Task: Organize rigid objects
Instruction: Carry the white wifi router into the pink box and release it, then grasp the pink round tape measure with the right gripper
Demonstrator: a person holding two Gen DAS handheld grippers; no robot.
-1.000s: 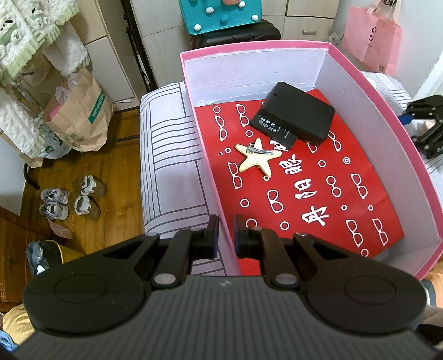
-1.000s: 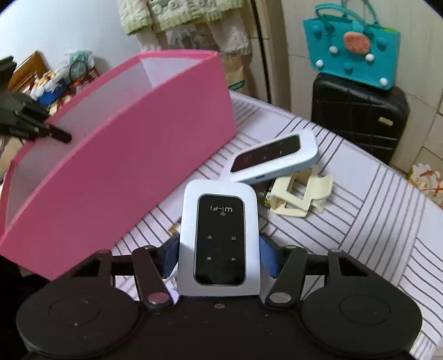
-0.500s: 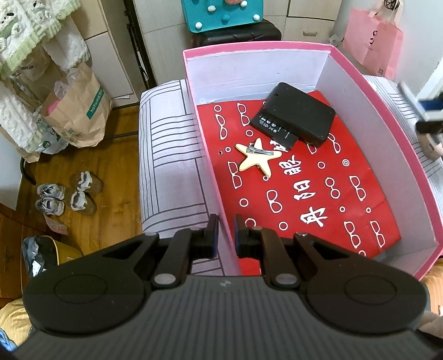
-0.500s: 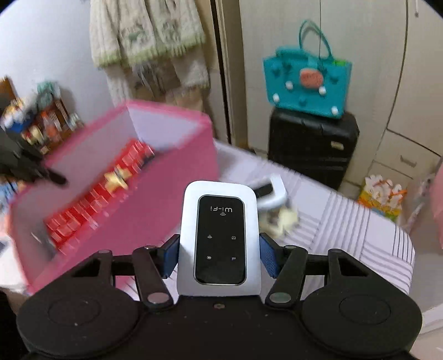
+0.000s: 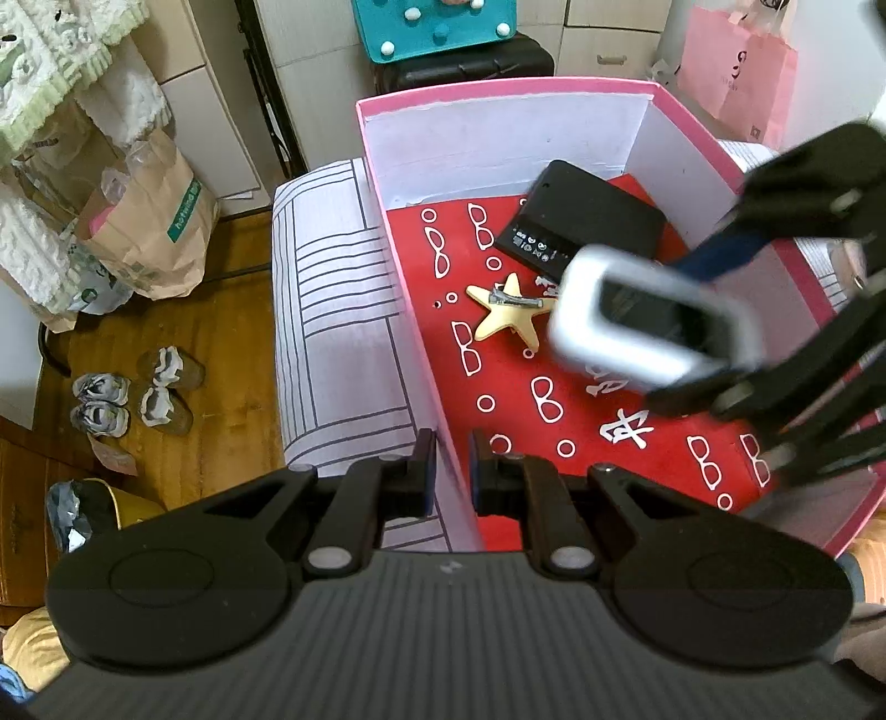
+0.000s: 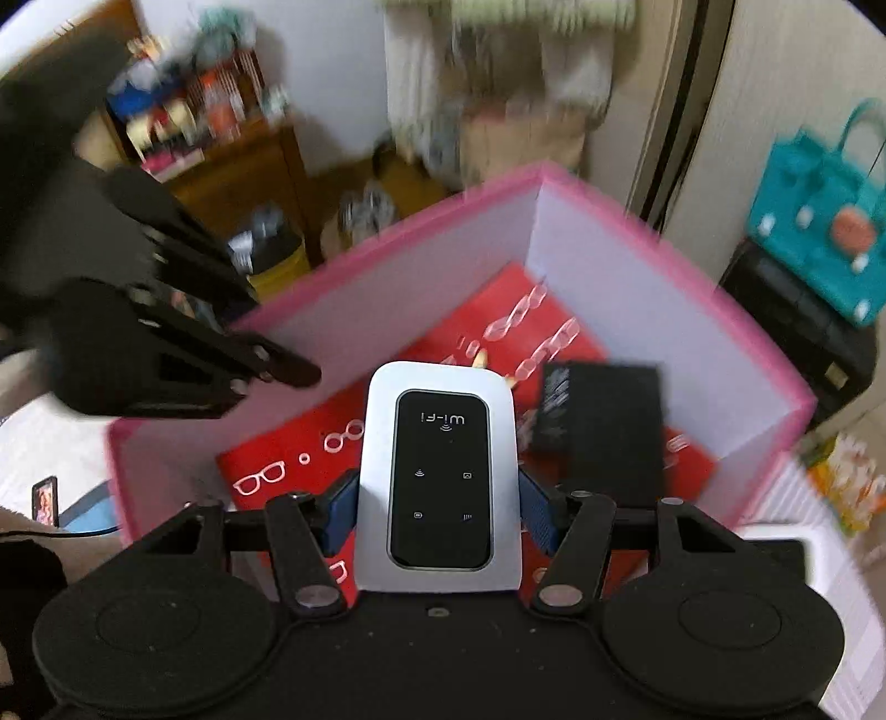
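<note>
A pink box (image 5: 498,91) with a red printed lining stands on a striped cloth (image 5: 332,310). My left gripper (image 5: 451,471) is shut on the box's near-left wall, one finger on each side. Inside lie a black flat device (image 5: 587,221) and a cream star-shaped clip (image 5: 509,313). My right gripper (image 6: 440,498) is shut on a white Wi-Fi router (image 6: 440,476) with a black face. It hangs above the inside of the box. The left wrist view shows the router (image 5: 648,321) blurred over the lining, right of the star.
Left of the cloth-covered surface is a wooden floor with a brown paper bag (image 5: 149,232) and small shoes (image 5: 133,393). Behind the box stand a black suitcase (image 5: 470,66) with a teal bag (image 5: 437,27) on it, and a pink bag (image 5: 736,83).
My right gripper has carried the router up from the cloth beside the box and across to over the box's inside. The left gripper and the box have not moved.
</note>
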